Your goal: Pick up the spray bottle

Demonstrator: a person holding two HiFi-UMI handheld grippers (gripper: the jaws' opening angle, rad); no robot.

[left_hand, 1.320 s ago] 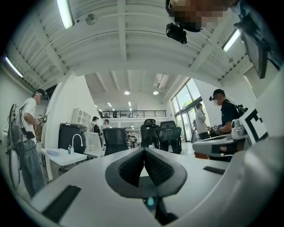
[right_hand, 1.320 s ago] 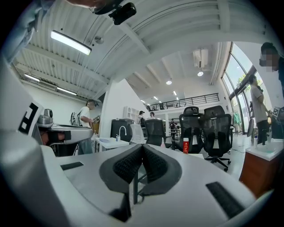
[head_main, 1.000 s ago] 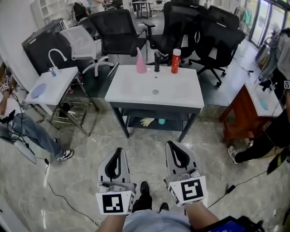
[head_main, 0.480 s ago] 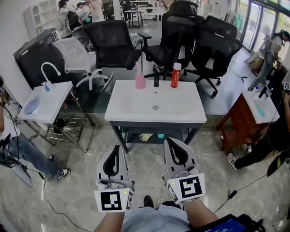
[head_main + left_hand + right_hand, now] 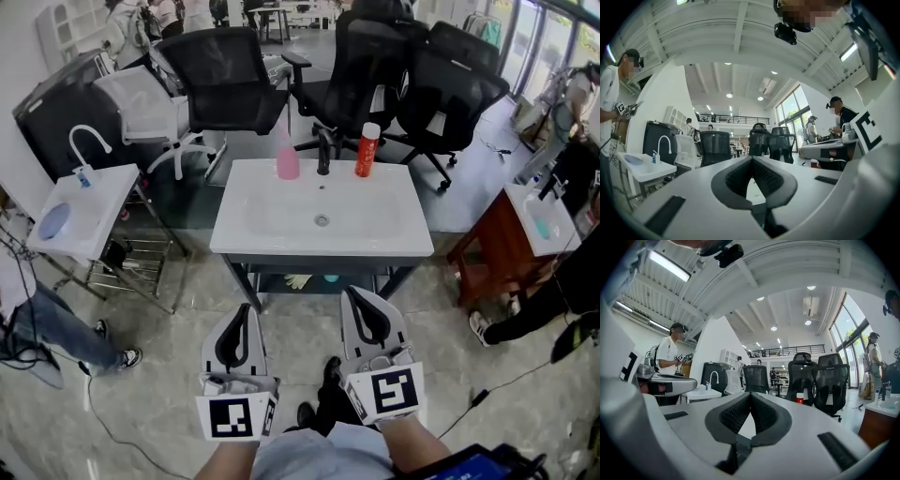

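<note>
A pink spray bottle stands upright at the back edge of the white sink table, left of a black faucet and a red bottle. My left gripper and right gripper are side by side low in the head view, short of the table's front edge, both pointing at it. Each is shut with nothing between its pads. In the right gripper view the red bottle shows beyond the shut gripper. The left gripper hides the pink bottle in its own view.
Black office chairs stand behind the sink table. A smaller white sink unit with a wire rack is at the left, a wooden stand at the right. People stand at both sides. A cable lies on the floor.
Both grippers and the head camera have come closer to the sink table, which now sits lower and larger in view. The grippers stay shut and side by side.
</note>
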